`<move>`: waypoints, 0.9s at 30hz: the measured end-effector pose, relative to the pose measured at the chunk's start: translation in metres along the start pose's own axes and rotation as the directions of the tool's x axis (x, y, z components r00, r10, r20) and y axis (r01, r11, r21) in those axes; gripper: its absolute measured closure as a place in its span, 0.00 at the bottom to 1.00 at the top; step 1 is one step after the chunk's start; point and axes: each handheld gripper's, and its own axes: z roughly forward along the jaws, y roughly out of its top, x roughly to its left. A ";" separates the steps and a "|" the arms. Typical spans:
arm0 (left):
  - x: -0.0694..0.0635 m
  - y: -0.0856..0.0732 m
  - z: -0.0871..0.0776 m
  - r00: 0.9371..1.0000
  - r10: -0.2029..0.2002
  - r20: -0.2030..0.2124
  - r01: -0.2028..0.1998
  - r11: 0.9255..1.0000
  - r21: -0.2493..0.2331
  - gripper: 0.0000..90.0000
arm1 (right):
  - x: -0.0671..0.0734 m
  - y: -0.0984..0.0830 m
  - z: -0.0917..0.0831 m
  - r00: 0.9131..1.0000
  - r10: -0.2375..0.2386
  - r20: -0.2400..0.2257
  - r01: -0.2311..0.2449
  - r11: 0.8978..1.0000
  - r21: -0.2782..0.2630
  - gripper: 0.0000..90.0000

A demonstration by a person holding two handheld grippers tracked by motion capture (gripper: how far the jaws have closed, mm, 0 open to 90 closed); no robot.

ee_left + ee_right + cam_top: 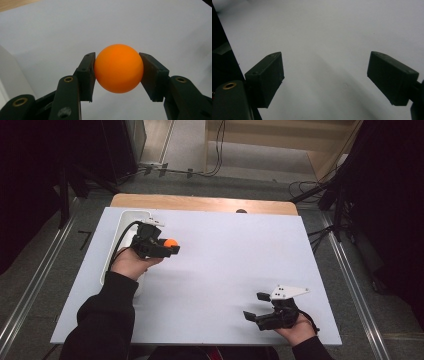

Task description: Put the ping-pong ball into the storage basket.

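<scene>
The orange ball (118,68) sat pinched between the two black pads of the left gripper (169,246), one pad (86,75) pressing on each side at about its widest part, so it could not roll or drop out. In the high view the ball (170,242) hung at about ten o'clock on the white table top (225,270), just off the near side of a white tray (119,227) that lay along the left edge. My guess was that the ball was being carried between tray and open table, though which way I could not tell. The left hand (131,262) held the gripper roughly level, jaws aimed toward three o'clock, which kept the ball clear of the surface.

Down at about five o'clock, the right gripper (256,306) rested near the front edge with its jaws spread wide and nothing between them, only bare table (324,37) ahead. It looked parked out of the way, well apart from the ball.
</scene>
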 end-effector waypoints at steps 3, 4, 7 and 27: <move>0.007 -0.001 -0.003 1.000 -0.015 -0.010 0.014 1.000 -0.003 0.56 | 0.000 0.000 0.000 1.000 0.002 0.001 -0.002 1.000 0.001 0.14; 0.007 -0.001 -0.003 1.000 -0.015 -0.010 0.014 1.000 -0.003 0.56 | 0.000 0.000 0.000 1.000 0.002 0.001 -0.002 1.000 0.001 0.14; 0.013 -0.003 -0.006 0.999 -0.031 -0.027 0.031 0.999 -0.009 0.56 | 0.000 0.000 0.000 1.000 0.002 0.001 -0.002 1.000 0.002 0.14; 0.032 -0.008 -0.017 0.995 -0.065 -0.070 0.064 0.998 -0.014 0.56 | 0.001 0.000 0.001 1.000 0.000 0.001 0.000 1.000 0.011 0.14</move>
